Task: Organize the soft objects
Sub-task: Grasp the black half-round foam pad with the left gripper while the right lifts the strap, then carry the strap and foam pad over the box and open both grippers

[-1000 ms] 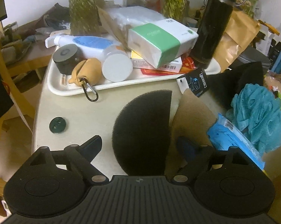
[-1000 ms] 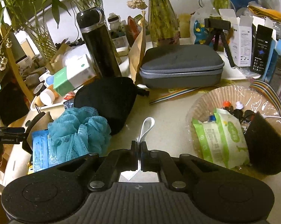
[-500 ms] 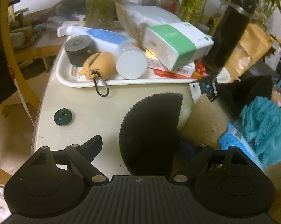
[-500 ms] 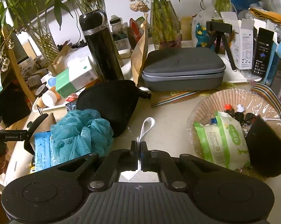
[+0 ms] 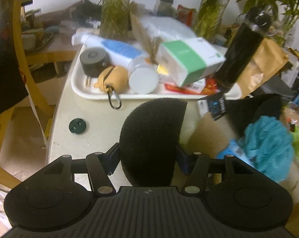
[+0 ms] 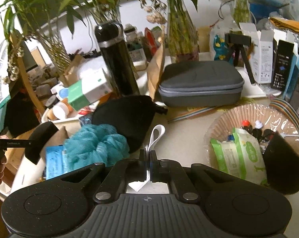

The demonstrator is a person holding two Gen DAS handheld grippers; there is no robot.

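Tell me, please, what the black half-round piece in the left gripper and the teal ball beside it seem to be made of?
The black half-round piece, clamped between the left gripper's fingers, looks like open-cell foam: matte, with a finely pitted surface and a fuzzy edge. The teal ball looks like gathered plastic mesh netting, a bath pouf, judging by its ruffled folds; motion blur leaves the weave unclear.

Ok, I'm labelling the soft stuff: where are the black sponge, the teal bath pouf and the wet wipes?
black sponge (image 5: 151, 136), left wrist view, middle of its foam face
teal bath pouf (image 6: 96, 146), right wrist view, centre of the mesh
wet wipes (image 6: 238, 154), right wrist view, front of the pack
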